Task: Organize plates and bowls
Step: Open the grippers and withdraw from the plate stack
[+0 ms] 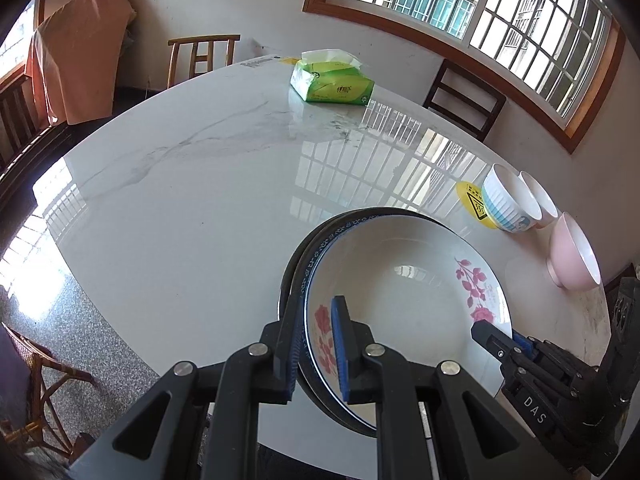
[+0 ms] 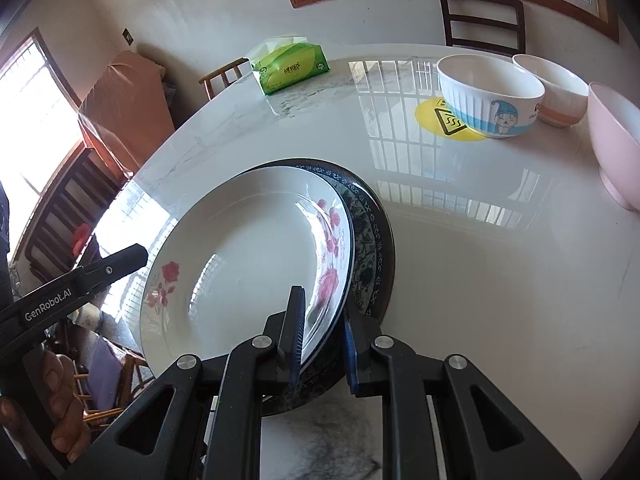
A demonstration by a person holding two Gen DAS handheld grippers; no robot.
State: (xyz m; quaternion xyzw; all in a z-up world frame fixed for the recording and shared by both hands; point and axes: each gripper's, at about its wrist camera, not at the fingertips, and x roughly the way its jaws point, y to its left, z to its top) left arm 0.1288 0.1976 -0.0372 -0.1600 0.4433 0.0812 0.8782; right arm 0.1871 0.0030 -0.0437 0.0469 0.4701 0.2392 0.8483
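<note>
White marble counter fills both views, with barred windows and wooden chairs behind it. Places are given relative to the floral plate, which is seen near the counter's front edge, resting tilted on a dark patterned plate beneath it.

Left of the floral plate, the left gripper is seen clamped on the plates' left rim: one jaw lies outside the dark rim, the other inside the white well. Beyond the plate, toward the far edge of the counter, a green tissue pack is visible. At the plate's right rim, the right gripper is seen with its jaws closed on the rims of both plates; in the right wrist view one jaw lies over the white face and the other against the dark rim. Well to the right of the plate, three bowls are grouped: a ribbed blue-banded bowl standing partly on a yellow sticker, an orange-banded bowl close behind it, and a pink bowl nearest the counter's right edge.

Risk is judged as follows. The upper plate sits off-centre and tilted on the lower one; if one grip is loosened or the two hands are moved unevenly, the floral plate could slide off. The stack overhangs the front edge, so a slip could drop both plates to the floor.
</note>
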